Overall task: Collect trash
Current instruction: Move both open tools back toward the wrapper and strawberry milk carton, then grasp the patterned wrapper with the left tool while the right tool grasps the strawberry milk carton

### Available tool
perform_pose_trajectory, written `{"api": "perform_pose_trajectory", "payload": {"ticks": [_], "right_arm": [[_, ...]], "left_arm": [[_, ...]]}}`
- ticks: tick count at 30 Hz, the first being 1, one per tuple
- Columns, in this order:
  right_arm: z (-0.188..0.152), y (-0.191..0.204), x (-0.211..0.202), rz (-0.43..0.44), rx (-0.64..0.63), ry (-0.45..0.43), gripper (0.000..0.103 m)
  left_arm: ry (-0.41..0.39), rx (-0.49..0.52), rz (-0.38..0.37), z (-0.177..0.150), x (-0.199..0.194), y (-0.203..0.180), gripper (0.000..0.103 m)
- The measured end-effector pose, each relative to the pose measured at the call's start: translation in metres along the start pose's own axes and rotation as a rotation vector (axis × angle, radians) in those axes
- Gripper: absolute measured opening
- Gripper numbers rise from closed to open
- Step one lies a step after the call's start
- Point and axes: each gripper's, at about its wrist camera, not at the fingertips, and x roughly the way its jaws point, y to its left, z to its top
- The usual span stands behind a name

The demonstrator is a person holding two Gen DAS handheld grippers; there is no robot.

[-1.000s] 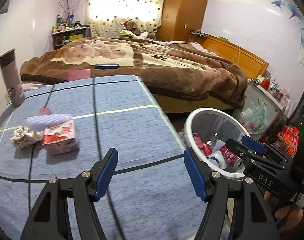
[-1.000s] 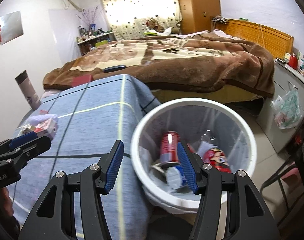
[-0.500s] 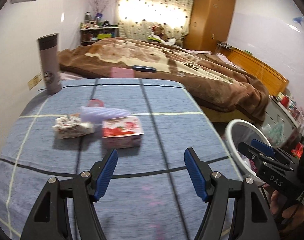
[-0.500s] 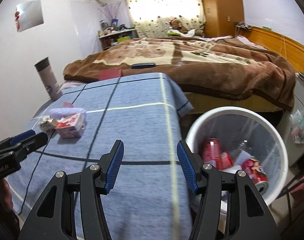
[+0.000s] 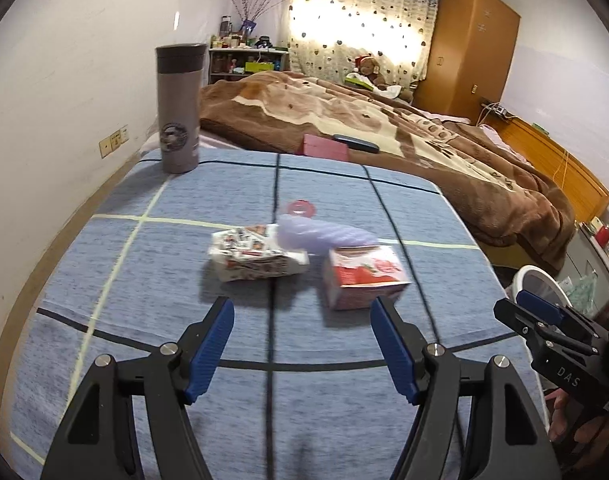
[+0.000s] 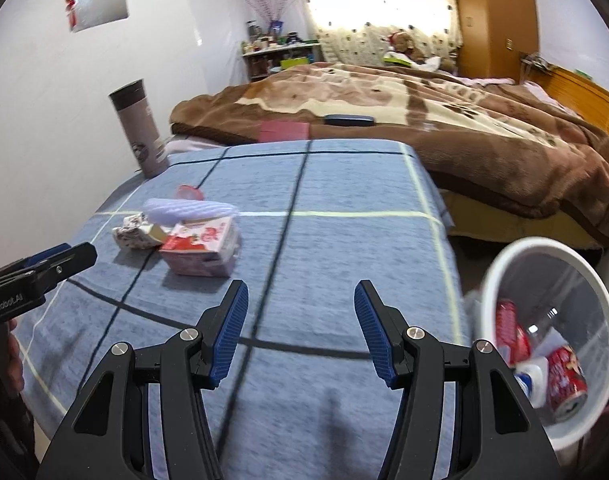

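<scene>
On the blue checked tablecloth (image 5: 144, 280) lie a crumpled printed wrapper (image 5: 256, 258), a pale purple ribbed bottle (image 5: 324, 234) with its pink cap (image 5: 300, 209) beside it, and a pink strawberry carton (image 5: 364, 276). My left gripper (image 5: 302, 340) is open and empty, just short of the wrapper and carton. My right gripper (image 6: 300, 328) is open and empty over the cloth; the carton (image 6: 202, 246), bottle (image 6: 188, 210) and wrapper (image 6: 134, 234) lie ahead to its left. The white trash bin (image 6: 492, 276) with red cans inside stands at its right.
A grey thermos (image 5: 178, 108) stands at the table's far left corner. A bed with a brown blanket (image 5: 384, 128) lies beyond, with a pink box (image 5: 326, 146) and a dark phone (image 5: 356, 142) at its near edge. The white wall runs along the left.
Both grippers have swung left, away from the bin and over the table. The wrapper, bottle and carton now lie centred and closer ahead of the left gripper. Both stayed open.
</scene>
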Motion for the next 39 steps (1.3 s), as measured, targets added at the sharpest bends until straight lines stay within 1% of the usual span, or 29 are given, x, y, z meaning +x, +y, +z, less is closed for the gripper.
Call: {"api": "perform_pose_trajectory", "payload": {"ticks": [6, 10, 12, 14, 17, 20, 22, 26, 29, 32, 34, 35, 39], "right_arm": [[0.011, 0.024, 0.022, 0.054, -0.044, 0.035, 0.057], [0.019, 0.038, 0.037, 0.087, -0.09, 0.05, 0.057], [0.022, 0.043, 0.045, 0.094, -0.1, 0.063, 0.057], [0.025, 0.045, 0.05, 0.099, -0.102, 0.077, 0.057], [0.028, 0.046, 0.059, 0.101, -0.092, 0.094, 0.057], [0.031, 0.045, 0.067, 0.106, -0.068, 0.11, 0.057], [0.033, 0.045, 0.072, 0.131, -0.053, 0.121, 0.057], [0.037, 0.049, 0.082, 0.144, -0.065, 0.13, 0.057], [0.04, 0.048, 0.089, 0.165, -0.065, 0.146, 0.057], [0.043, 0.05, 0.095, 0.172, -0.074, 0.152, 0.058], [0.042, 0.052, 0.099, 0.19, -0.083, 0.168, 0.059], [0.041, 0.053, 0.1, 0.203, -0.085, 0.171, 0.062], [0.039, 0.053, 0.095, 0.213, -0.079, 0.182, 0.062]], "left_arm": [[0.034, -0.007, 0.011, 0.006, 0.015, 0.024, 0.074], [0.053, 0.033, 0.023, 0.014, 0.029, 0.031, 0.075], [0.053, 0.049, 0.045, 0.019, 0.035, 0.033, 0.075], [0.061, 0.082, 0.048, 0.024, 0.043, 0.033, 0.075], [0.078, 0.111, 0.032, 0.029, 0.052, 0.034, 0.075], [0.094, 0.132, 0.031, 0.035, 0.061, 0.036, 0.075], [0.099, 0.135, 0.017, 0.038, 0.064, 0.037, 0.075], [0.111, 0.111, -0.009, 0.046, 0.071, 0.046, 0.075], [0.129, 0.107, -0.005, 0.051, 0.082, 0.05, 0.076], [0.165, 0.099, 0.0, 0.054, 0.097, 0.055, 0.076], [0.18, 0.086, 0.003, 0.054, 0.103, 0.058, 0.076], [0.186, 0.088, -0.008, 0.053, 0.106, 0.058, 0.076], [0.223, 0.067, -0.039, 0.048, 0.113, 0.062, 0.076]]}}
